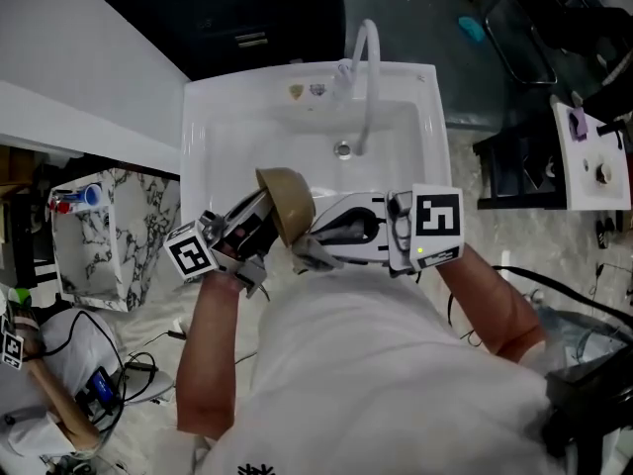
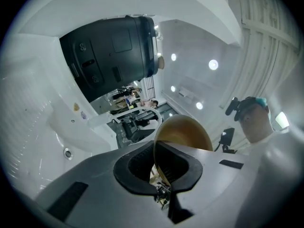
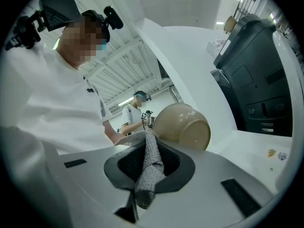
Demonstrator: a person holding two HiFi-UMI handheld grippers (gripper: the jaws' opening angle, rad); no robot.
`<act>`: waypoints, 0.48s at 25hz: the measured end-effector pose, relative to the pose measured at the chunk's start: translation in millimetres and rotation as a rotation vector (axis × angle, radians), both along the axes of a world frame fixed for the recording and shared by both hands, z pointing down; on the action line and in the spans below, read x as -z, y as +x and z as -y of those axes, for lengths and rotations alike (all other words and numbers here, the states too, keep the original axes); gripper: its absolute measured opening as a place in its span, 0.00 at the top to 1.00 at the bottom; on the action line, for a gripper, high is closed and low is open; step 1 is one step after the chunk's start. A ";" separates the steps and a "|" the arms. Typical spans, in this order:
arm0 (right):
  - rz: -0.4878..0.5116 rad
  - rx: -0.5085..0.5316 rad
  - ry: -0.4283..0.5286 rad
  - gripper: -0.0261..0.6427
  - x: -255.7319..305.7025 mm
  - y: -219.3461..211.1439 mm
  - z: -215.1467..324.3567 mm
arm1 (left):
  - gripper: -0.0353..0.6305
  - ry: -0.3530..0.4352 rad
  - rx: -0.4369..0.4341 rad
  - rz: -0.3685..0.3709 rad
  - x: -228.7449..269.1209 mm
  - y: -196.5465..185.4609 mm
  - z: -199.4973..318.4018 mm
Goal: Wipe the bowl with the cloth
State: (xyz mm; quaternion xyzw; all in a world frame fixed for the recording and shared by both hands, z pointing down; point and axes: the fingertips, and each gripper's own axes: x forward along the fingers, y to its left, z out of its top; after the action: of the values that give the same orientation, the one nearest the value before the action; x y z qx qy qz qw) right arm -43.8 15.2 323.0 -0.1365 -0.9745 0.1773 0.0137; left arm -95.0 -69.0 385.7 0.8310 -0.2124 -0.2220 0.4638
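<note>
Forearms (image 1: pixel 213 344) meet over the front edge of the sink (image 1: pixel 203 137), where the left gripper (image 2: pixel 159 167) clamps the rim of the tilted tan bowl (image 1: pixel 289 202) and the right gripper (image 3: pixel 148 148), pinching the grey cloth (image 3: pixel 153 163), lies just right of it, cloth end at the bowl's outer wall.

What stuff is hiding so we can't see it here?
Head view: the inside of the bowl, which is turned away from the camera.
Right gripper view: where the cloth meets the bowl, hidden behind the right tool itself.
Head view: the stickers on the sink, too small to read.
</note>
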 end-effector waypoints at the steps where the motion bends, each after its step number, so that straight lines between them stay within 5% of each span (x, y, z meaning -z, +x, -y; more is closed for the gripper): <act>1: 0.011 -0.001 0.004 0.91 4.7 1.0 1.2 | 0.92 -0.008 -0.010 -0.004 -2.0 0.5 -1.1; 12: 0.103 -0.081 0.010 0.91 36.7 10.2 24.8 | 0.92 -0.037 -0.153 0.007 -13.0 18.7 -22.9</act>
State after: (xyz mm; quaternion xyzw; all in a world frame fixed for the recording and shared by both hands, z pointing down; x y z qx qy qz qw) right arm -33.5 -9.6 286.3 -0.1057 -0.9796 0.1656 -0.0431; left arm -76.3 -46.1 398.7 0.8368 -0.1539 -0.1789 0.4941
